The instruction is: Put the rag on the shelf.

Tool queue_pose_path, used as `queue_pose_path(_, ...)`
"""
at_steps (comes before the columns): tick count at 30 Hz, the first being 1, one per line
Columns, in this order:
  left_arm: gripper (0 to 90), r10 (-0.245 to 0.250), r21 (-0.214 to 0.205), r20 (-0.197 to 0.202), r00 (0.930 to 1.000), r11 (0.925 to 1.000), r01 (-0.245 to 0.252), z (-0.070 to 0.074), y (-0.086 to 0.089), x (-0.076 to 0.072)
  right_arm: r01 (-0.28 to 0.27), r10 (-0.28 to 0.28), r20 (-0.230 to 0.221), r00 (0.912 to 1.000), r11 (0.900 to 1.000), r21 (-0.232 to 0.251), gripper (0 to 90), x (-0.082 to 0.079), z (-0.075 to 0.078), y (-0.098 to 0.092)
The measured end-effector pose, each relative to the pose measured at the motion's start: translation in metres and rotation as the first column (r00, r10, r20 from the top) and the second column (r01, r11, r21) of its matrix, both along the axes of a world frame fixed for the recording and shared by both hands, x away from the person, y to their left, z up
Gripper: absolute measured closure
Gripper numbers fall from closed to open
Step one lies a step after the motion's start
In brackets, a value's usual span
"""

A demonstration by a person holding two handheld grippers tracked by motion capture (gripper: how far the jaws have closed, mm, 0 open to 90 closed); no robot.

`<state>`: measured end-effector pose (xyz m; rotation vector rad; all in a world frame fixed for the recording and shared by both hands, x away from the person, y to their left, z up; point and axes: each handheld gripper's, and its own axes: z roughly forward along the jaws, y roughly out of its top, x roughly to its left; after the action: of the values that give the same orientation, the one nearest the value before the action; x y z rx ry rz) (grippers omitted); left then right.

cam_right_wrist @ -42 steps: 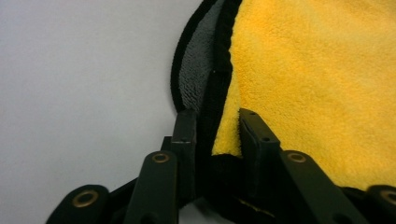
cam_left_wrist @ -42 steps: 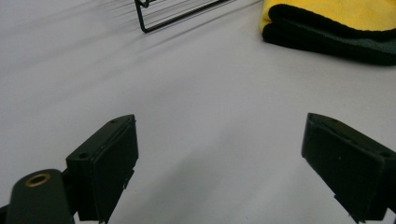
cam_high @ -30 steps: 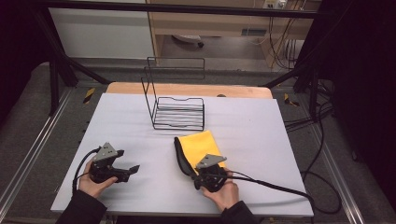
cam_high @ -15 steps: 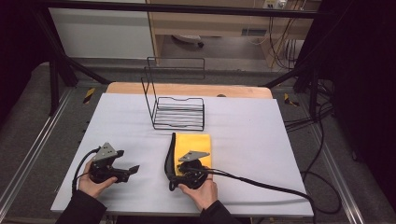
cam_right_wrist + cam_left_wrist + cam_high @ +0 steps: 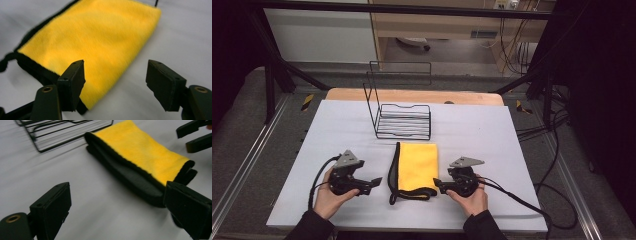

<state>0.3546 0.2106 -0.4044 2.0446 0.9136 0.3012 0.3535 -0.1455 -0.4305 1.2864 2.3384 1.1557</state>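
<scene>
**Folded cloth lying between two open grippers**

A folded cloth, yellow on top with a black underside and edging, is lying flat on the white worktop, just in front of a black wire rack. It is being flanked by the two grippers, both held low over the worktop by the person's hands.

The left gripper is being held near the cloth's left edge, apart from it, with its jaws pointed toward the cloth. In the left gripper view the jaws are standing wide apart with nothing between them; the cloth is seen lying across the space ahead, its black folded edge turned toward the camera, and the rack is seen beyond it at the upper left.

The right gripper is being held just beside the cloth's near right corner. Its jaws have just been opening, and in the right gripper view they are standing apart over the corner of the cloth, with the pads not pressing on it. The left-hand jaw in that view is sitting over the yellow surface, the other over bare worktop. The cloth is being gripped by neither gripper.
</scene>
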Motion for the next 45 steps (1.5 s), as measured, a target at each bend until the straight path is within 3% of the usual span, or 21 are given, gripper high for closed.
queue_pose_path(3,11.0,-0.023,0.034,-0.022,0.9995,0.9991,0.024,-0.001,-0.027,0.002,0.001,-0.001,-0.028,0.9996,0.9999,0.013,33.3,-0.001,-0.005,-0.002)
queue_pose_path(6,14.6,-0.051,0.071,-0.039,0.9979,0.9960,0.054,-0.003,-0.048,0.003,-0.064,0.063,0.014,0.9979,0.9954,0.071,40.4,-0.008,0.000,0.005)
queue_pose_path(7,14.6,-0.059,0.072,-0.049,0.9970,0.9954,0.063,-0.004,-0.052,0.003,-0.064,0.063,0.014,0.9979,0.9954,0.071,40.4,-0.008,0.000,0.005)
queue_pose_path(8,26.9,-0.062,0.077,-0.056,0.9965,0.9948,0.067,-0.005,-0.056,0.003,-0.104,0.103,0.022,0.9945,0.9930,0.057,43.7,-0.013,0.001,0.012)
queue_pose_path(12,40.2,-0.089,0.091,-0.106,0.9905,0.9910,0.098,-0.008,-0.069,-0.002,-0.152,0.152,0.003,0.9884,0.9872,0.049,46.9,-0.019,-0.001,0.022)
queue_pose_path(14,44.7,-0.081,0.141,-0.107,0.9910,0.9854,0.095,-0.012,-0.076,-0.006,-0.177,0.177,0.007,0.9843,0.9828,0.053,46.8,-0.021,-0.002,0.026)
queue_pose_path(18,56.8,-0.029,0.180,-0.126,0.9916,0.9823,0.051,-0.023,-0.079,-0.008,-0.198,0.198,-0.005,0.9801,0.9801,0.008,47.8,-0.023,-0.010,0.033)
queue_pose_path(21,60.5,-0.019,0.162,-0.146,0.9891,0.9859,0.043,-0.029,-0.078,-0.007,-0.206,0.206,0.004,0.9785,0.9781,-0.032,51.7,-0.023,-0.015,0.036)
queue_pose_path(22,68.1,-0.017,0.154,-0.153,0.9882,0.9872,0.040,-0.028,-0.078,-0.007,-0.211,0.214,0.034,0.9763,0.9744,-0.078,62.7,-0.024,-0.014,0.037)
queue_pose_path(23,68.1,-0.020,0.135,-0.166,0.9859,0.9899,0.042,-0.027,-0.077,-0.007,-0.211,0.214,0.034,0.9763,0.9744,-0.078,62.7,-0.024,-0.014,0.037)
queue_pose_path(26,80.4,-0.043,0.093,-0.195,0.9799,0.9937,0.062,-0.026,-0.077,-0.005,-0.210,0.212,0.023,0.9770,0.9746,-0.078,77.9,-0.023,-0.008,0.034)
queue_pose_path(31,82.8,-0.087,0.022,-0.180,0.9799,0.9955,0.092,-0.014,-0.084,-0.005,-0.230,0.236,0.047,0.9706,0.9668,-0.112,80.4,-0.021,0.012,0.022)
queue_pose_path(33,83.0,-0.095,0.003,-0.166,0.9816,0.9953,0.097,-0.010,-0.089,-0.007,-0.255,0.263,0.031,0.9644,0.9542,-0.157,79.5,-0.020,0.019,0.015)
queue_pose_path(34,83.2,-0.098,0.008,-0.165,0.9815,0.9949,0.100,-0.009,-0.091,-0.007,-0.266,0.271,0.008,0.9626,0.9493,-0.168,71.7,-0.020,0.020,0.010)
queue_pose_path(35,83.2,-0.096,0.016,-0.162,0.9821,0.9949,0.100,-0.009,-0.093,-0.007,-0.266,0.271,0.008,0.9626,0.9493,-0.168,71.7,-0.020,0.020,0.010)
queue_pose_path(36,83.4,-0.092,0.024,-0.164,0.9821,0.9949,0.098,-0.009,-0.093,-0.007,-0.252,0.255,0.006,0.9670,0.9605,-0.117,65.2,-0.020,0.019,0.005)
queue_pose_path(37,83.4,-0.089,0.029,-0.167,0.9820,0.9951,0.095,-0.009,-0.092,-0.008,-0.252,0.255,0.006,0.9670,0.9605,-0.117,65.2,-0.020,0.019,0.005)
queue_pose_path(41,83.6,-0.067,0.027,-0.187,0.9801,0.9970,0.073,-0.008,-0.081,-0.008,-0.211,0.212,0.044,0.9764,0.9773,-0.016,54.7,-0.020,0.029,-0.007)
queue_pose_path(42,83.6,-0.061,0.038,-0.190,0.9798,0.9968,0.070,-0.008,-0.078,-0.009,-0.161,0.160,0.046,0.9860,0.9870,0.006,52.9,-0.018,0.028,-0.011)
queue_pose_path(44,83.5,-0.047,0.058,-0.203,0.9781,0.9965,0.060,-0.011,-0.074,-0.010,-0.141,0.141,0.034,0.9895,0.9901,-0.004,51.2,-0.015,0.024,-0.012)
queue_pose_path(45,83.3,-0.050,0.058,-0.226,0.9729,0.9962,0.065,-0.015,-0.073,-0.009,-0.119,0.119,0.016,0.9927,0.9928,-0.013,49.5,-0.013,0.018,-0.011)
